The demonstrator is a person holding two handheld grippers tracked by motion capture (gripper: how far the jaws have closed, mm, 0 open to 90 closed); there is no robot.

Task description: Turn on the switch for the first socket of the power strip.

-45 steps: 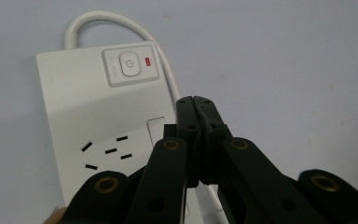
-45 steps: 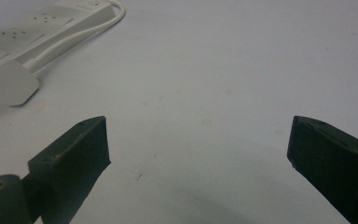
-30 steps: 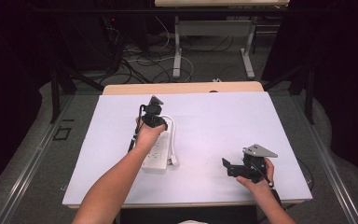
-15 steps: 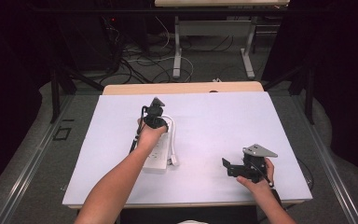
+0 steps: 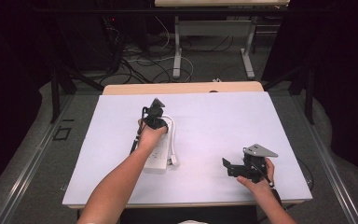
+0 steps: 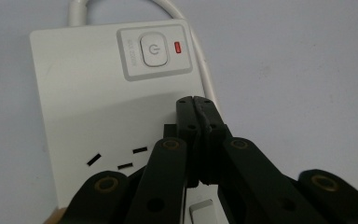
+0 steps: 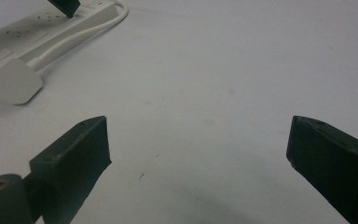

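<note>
- Table [image 5: 270, 121]: white top, wooden strip along far edge.
- Power strip [image 5: 161, 147]: white, lies flat L of table centre, long axis running near to far. In left gripper view the power strip [image 6: 88, 88] shows a push switch [image 6: 154, 49] at 12 o'clock w/ a small red light [image 6: 177, 46] just beside it at its 3 o'clock; socket slots at approx. 8 o'clock of frame.
- Cord [image 5: 172, 133]: white, leaves far end of strip, loops back along its R side; ends in a white plug [image 5: 174, 161] lying on table just beside strip. Right gripper view has the plug [image 7: 13, 81] at 10 o'clock, cord [image 7: 84, 32] curving beyond it.
- Left gripper [image 5: 154, 117]: held in left hand [image 5: 150, 135] over far end of strip. Left gripper view: left gripper [image 6: 196, 103] jaws pressed together, nothing between them, tips over strip face below the switch. Contact w/ strip surface: cannot tell.
- Right gripper [image 5: 230, 167]: held in right hand [image 5: 258, 179] at near R of table, approx. 4 o'clock from strip, well apart from it; grey plate on top. Right gripper view: right gripper [image 7: 198, 140] jaws wide apart, bare table between them, holding nothing.
- Floor beyond table: desk legs, loose cables [image 5: 140, 60].
</note>
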